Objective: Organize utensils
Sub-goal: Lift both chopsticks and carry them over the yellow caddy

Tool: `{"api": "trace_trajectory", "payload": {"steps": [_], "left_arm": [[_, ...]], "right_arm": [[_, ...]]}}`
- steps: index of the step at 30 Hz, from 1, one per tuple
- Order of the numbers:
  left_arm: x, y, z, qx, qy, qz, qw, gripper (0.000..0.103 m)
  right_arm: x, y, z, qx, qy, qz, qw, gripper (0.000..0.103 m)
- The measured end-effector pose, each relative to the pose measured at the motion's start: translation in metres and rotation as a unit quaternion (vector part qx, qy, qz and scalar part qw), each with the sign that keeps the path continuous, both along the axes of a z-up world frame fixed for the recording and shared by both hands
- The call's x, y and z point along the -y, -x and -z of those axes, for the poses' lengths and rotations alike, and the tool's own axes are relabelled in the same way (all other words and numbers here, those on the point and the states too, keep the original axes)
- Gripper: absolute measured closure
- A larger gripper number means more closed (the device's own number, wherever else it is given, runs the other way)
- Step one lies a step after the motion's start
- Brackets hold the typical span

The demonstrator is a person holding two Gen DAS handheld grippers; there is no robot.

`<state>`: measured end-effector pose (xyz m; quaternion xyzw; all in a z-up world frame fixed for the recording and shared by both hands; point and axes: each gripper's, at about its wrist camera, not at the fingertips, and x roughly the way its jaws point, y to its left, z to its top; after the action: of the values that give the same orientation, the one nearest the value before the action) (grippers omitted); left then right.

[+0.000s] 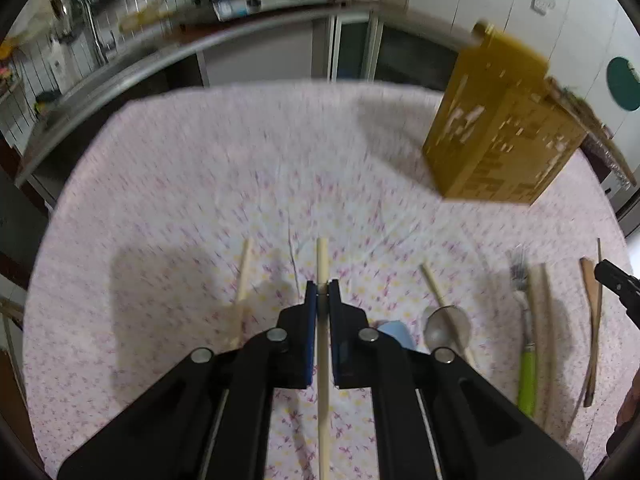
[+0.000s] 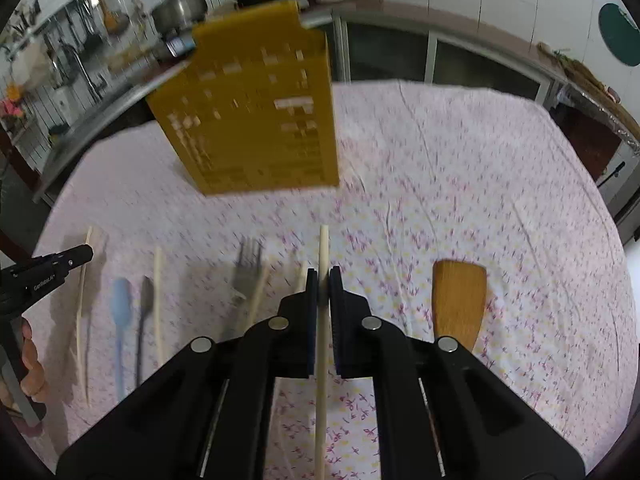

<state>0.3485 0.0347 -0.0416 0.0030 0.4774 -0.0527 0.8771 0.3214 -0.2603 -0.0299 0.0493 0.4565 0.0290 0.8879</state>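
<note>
The left hand-held gripper [image 1: 322, 290] points steeply downward, its two black fingers with blue pads [image 1: 310, 336] drawn almost together, pinching a thin pale stick that runs straight along the gap between them and juts past the tips. The right hand-held gripper [image 2: 323, 278] has the same downward tilt, its pads [image 2: 335, 320] likewise clamped on a thin pale stick. In the right wrist view, a person's fingers [image 2: 31, 364] wrap the left gripper's handle, far to the left.
</note>
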Motion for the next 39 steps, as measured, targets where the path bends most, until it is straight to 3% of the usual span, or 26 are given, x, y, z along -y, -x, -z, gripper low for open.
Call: {"api": "trace_trajectory", "payload": {"steps": [7, 17, 26, 34, 39], "left_arm": [[0.003, 0.026, -0.054, 0.080, 0.008, -0.004, 0.9968, 0.096], [0.039, 0.049, -0.109, 0.186, 0.016, 0.023, 0.9822, 0.096], [0.063, 0.038, -0.144, 0.243, 0.066, 0.042, 0.9667, 0.096], [0.094, 0.005, -0.186, 0.295, 0.067, 0.047, 0.9522, 0.096], [0.107, -0.027, -0.208, 0.342, 0.068, 0.039, 0.9364, 0.097]], "right_arm": [[-0.003, 0.015, -0.027, 0.070, -0.008, -0.004, 0.998, 0.096], [0.003, 0.031, -0.058, 0.170, -0.015, -0.004, 0.985, 0.096], [0.005, 0.027, -0.088, 0.218, -0.019, -0.008, 0.976, 0.096], [0.011, -0.009, -0.142, 0.285, -0.013, -0.002, 0.958, 0.096], [0.021, -0.043, -0.177, 0.332, -0.012, 0.012, 0.943, 0.096]]}}
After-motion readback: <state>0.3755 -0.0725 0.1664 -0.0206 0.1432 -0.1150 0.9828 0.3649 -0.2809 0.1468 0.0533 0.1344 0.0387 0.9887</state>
